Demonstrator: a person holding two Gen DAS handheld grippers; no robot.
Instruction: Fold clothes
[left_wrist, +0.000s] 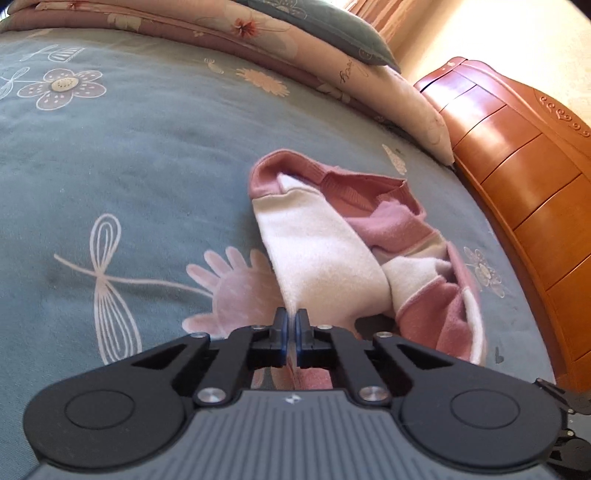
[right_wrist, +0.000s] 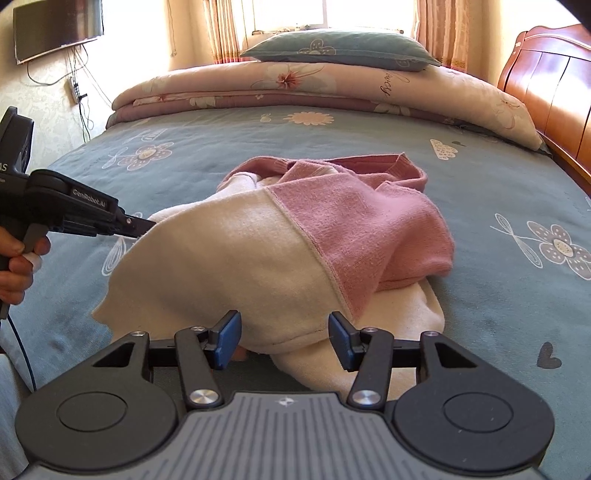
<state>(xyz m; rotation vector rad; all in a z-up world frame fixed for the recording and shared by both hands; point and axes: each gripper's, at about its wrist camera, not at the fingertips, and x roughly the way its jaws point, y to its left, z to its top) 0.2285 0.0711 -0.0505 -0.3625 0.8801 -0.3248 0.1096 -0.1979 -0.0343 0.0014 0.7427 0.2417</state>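
Observation:
A pink and cream sweater (left_wrist: 325, 240) (right_wrist: 258, 258) lies bunched on the blue-grey flowered bed sheet (left_wrist: 129, 166) (right_wrist: 480, 177). My left gripper (left_wrist: 291, 325) is shut on a cream edge of it, and the cloth runs up from the pinched jaws. In the right wrist view the left gripper (right_wrist: 146, 226) comes in from the left, held by a hand (right_wrist: 18, 258), and lifts that cream edge off the bed. My right gripper (right_wrist: 284, 332) stands open at the sweater's near cream hem. Its blue pads (right_wrist: 229, 338) are on either side of the fabric without pressing it.
A folded floral quilt (right_wrist: 295, 88) (left_wrist: 258, 48) with a blue-grey pillow (right_wrist: 332, 48) on top lies across the far end of the bed. A wooden headboard (right_wrist: 554, 85) (left_wrist: 517, 166) lines the right side. A wall-mounted TV (right_wrist: 55, 26) hangs at the far left.

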